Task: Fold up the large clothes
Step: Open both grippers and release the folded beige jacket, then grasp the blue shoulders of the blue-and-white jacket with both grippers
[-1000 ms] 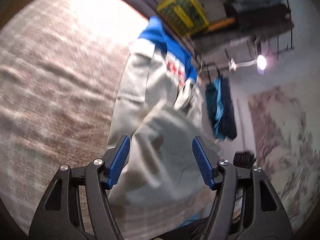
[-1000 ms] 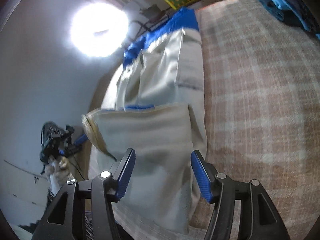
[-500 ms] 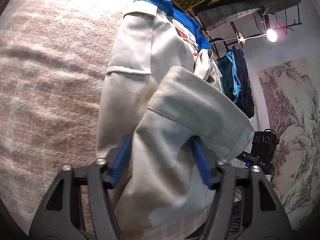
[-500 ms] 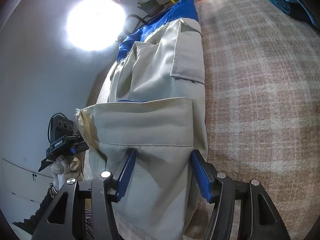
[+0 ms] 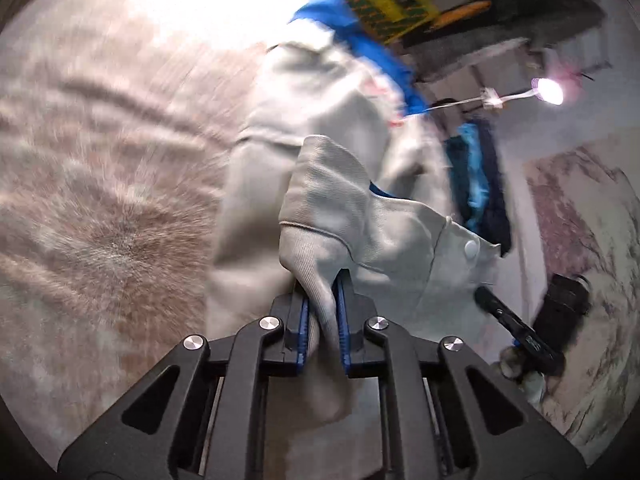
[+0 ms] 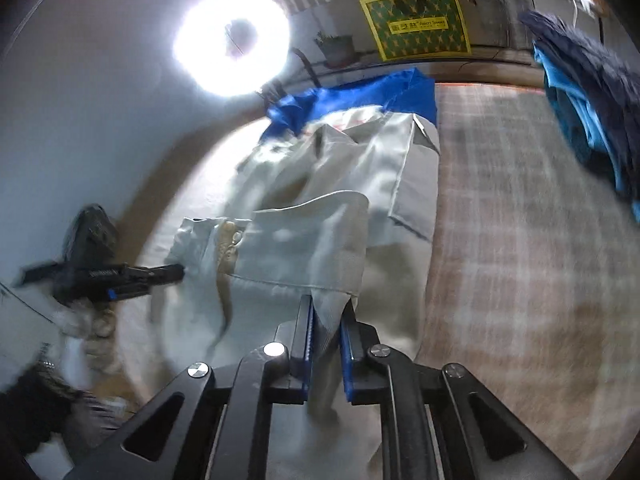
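Both jaws, wide apart a second ago, are closing: left gripper (image 5: 322, 312) and right gripper (image 6: 326, 332) now pinching the pale grey-and-blue cotton work garment (image 5: 320, 128) at its hem, ready to fold.

Motion blur smears the pinkish-brown plaid blanket (image 5: 104, 184) across the left wrist view, so its weave cannot be read, and the red marking (image 5: 382, 88) on the pale grey work jacket with blue collar (image 5: 320, 120) is illegible. The jacket's lower hem runs out behind the left gripper (image 5: 322, 320) and the bottom edge. In the right wrist view the folded grey cloth hides the pad faces of the right gripper (image 6: 327, 336); a blurred hand (image 6: 86, 320) at the left edge cannot be made out clearly. The navy and turquoise hanging clothes (image 6: 588, 100) are cut off at the right.
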### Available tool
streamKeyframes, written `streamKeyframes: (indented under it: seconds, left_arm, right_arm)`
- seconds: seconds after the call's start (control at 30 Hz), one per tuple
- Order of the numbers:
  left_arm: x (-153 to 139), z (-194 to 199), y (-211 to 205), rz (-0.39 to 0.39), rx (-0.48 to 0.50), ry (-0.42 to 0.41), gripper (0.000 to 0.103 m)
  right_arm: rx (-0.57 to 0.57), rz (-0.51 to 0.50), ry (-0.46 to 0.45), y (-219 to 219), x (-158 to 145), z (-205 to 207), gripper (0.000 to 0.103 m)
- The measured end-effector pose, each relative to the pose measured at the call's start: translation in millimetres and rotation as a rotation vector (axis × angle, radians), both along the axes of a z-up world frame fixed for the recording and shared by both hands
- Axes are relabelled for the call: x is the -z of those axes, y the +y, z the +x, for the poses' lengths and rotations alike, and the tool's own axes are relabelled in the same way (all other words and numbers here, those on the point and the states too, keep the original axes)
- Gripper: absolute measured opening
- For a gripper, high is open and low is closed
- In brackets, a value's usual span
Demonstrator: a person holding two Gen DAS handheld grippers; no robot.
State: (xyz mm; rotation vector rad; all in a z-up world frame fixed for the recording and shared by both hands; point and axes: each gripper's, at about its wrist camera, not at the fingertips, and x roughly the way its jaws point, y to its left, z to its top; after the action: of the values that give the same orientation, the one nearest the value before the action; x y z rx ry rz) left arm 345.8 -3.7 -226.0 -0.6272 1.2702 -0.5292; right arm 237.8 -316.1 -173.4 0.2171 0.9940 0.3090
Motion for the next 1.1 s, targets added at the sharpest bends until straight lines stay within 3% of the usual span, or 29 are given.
streamKeyframes:
  seconds: [0.07,0.17,0.23,0.3,0.4,0.47,0.57,0.67,0.73,0.8,0.9,1.03,1.1]
  left_arm:
    - [12,7,-10,0.045,0.008,-0.036,0.015]
    - [4,5,-17,0.106,0.030,-0.095,0.016]
    - [0,5,-13,0.095,0.017,-0.079,0.023]
    - [-10,1,-5,0.105,0.012,-0.104,0.024]
    - [-39,-18,7,0.176,-0.028,-0.210,0.024]
    - [-56,-31,6,0.172,-0.024,-0.272,0.024]
    - [-68,-51,-11,0.237,0.046,-0.371,0.024]
    - [-46,-56,-26,0.312,0.106,-0.332,0.024]
    - [-22,-52,-24,0.322,0.096,-0.258,0.024]
    - [-6,-52,-21,0.315,0.110,-0.244,0.023]
    - [-9,-57,-26,0.354,0.128,-0.291,0.023]
    - [-23,-53,-25,0.351,0.117,-0.278,0.022]
    - [-37,-51,-25,0.319,0.114,-0.310,0.022]
  right_arm:
    - [0.008,-0.083,0.031,7,18,13,0.008]
    - [-0.006,-0.128,0.035,10,27,18,0.011]
    - [0.014,-0.132,0.022,4,21,14,0.019]
    - [0.062,-0.146,-0.013,-6,9,4,0.035]
    - [0.085,-0.175,-0.090,-8,-10,-15,0.036]
    - [0.064,-0.151,-0.121,-2,-18,-26,0.035]
    - [-0.004,-0.156,-0.164,19,-20,-34,0.035]
    - [-0.085,-0.205,-0.165,43,-10,-30,0.034]
    - [-0.084,-0.254,-0.148,49,-1,-24,0.034]
    - [-0.059,-0.317,-0.088,43,20,-6,0.029]
    - [-0.047,-0.296,-0.036,35,34,3,0.029]
    - [-0.034,-0.282,-0.048,36,16,-4,0.031]
    - [-0.016,-0.242,-0.077,29,-1,-10,0.040]
